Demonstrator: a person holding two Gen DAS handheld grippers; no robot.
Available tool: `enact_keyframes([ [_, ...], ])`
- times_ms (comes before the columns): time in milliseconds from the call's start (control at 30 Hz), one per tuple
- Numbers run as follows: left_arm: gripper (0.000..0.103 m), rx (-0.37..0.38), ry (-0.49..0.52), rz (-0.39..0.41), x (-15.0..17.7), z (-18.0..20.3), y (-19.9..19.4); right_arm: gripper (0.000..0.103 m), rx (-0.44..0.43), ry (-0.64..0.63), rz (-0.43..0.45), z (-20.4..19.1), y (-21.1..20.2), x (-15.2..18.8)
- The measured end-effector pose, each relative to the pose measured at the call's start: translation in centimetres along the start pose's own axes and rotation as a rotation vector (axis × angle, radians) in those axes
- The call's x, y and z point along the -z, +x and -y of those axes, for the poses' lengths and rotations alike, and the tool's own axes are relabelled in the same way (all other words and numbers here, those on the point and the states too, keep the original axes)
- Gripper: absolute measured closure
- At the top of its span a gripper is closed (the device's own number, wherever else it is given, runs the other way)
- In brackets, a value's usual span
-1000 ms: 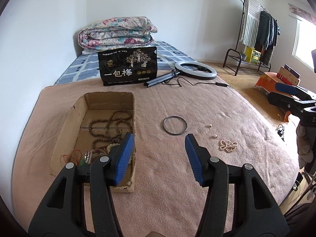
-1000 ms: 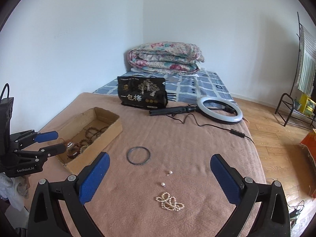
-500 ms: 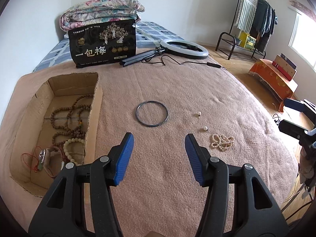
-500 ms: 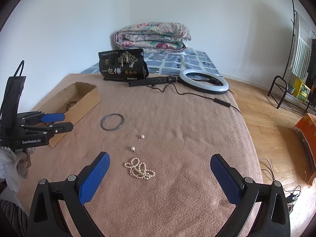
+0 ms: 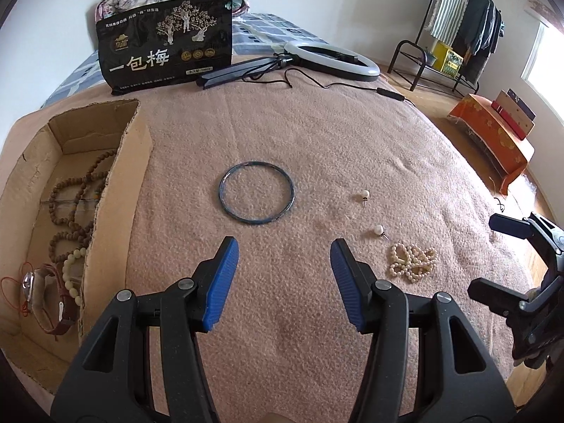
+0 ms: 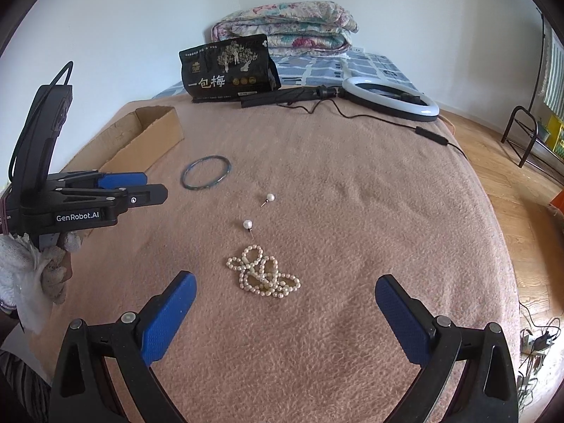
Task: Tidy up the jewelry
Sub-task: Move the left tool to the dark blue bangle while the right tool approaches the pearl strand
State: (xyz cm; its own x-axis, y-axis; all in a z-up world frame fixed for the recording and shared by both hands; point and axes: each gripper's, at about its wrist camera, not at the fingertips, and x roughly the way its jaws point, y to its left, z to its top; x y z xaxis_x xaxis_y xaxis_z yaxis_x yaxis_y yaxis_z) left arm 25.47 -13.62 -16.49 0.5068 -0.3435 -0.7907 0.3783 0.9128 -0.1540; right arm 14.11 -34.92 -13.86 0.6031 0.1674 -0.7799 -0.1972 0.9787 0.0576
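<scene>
On the pink blanket lie a dark bangle (image 5: pixel 256 192) (image 6: pixel 206 171), two pearl studs (image 5: pixel 364 195) (image 5: pixel 378 229) (image 6: pixel 270 197) (image 6: pixel 247 225) and a heaped pearl necklace (image 5: pixel 412 262) (image 6: pixel 262 273). A cardboard box (image 5: pixel 116 190) (image 6: pixel 148 134) at the left holds wooden bead strings (image 5: pixel 75 197), a pale bead bracelet and a watch (image 5: pixel 42 282). My left gripper (image 5: pixel 283 261) (image 6: pixel 141 187) is open with nothing between its fingers, just short of the bangle. My right gripper (image 6: pixel 285 299) (image 5: pixel 493 253) stands wide open above the pearl necklace, holding nothing.
A black printed bag (image 5: pixel 165 46), a ring light (image 5: pixel 331 58) with its folded stand and cable, and a folded floral quilt (image 6: pixel 285 24) sit at the far end of the bed. Right of the bed are wooden floor, an orange-covered stool (image 5: pixel 493 134) and a clothes rack (image 5: pixel 458 28).
Both grippers have come down and forward toward the blanket. The bangle now lies ahead of the left gripper, and the pearl necklace has come between the right gripper's open fingers. Neither opening changed.
</scene>
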Motion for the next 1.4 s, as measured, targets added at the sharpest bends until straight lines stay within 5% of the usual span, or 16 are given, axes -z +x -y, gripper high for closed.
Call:
enact_keyframes([
  [67, 0.047, -0.002, -0.005, -0.006, -0.2, -0.1, 0.5, 0.0, 0.001, -0.001, -0.015, -0.2, 0.8, 0.1],
  [200, 0.026, 0.002, -0.036, -0.003, -0.8, -0.4, 1.3, 0.0, -0.003, 0.013, -0.036, 0.0, 2.1, 0.4],
  [667, 0.025, -0.09, -0.084, -0.066, -3.3, -1.7, 6.9, 0.0, 0.011, -0.013, -0.061, -0.7, 4.3, 0.2],
  [1133, 0.017, -0.123, -0.051, -0.057, -3.9, -1.7, 8.5, 0.001, 0.03, -0.029, -0.074, -1.3, 6.0, -0.5],
  [1400, 0.029, -0.126, -0.053, -0.047, -3.8, -1.8, 8.2, 0.02, 0.015, 0.026, -0.118, -0.6, 7.2, -0.4],
])
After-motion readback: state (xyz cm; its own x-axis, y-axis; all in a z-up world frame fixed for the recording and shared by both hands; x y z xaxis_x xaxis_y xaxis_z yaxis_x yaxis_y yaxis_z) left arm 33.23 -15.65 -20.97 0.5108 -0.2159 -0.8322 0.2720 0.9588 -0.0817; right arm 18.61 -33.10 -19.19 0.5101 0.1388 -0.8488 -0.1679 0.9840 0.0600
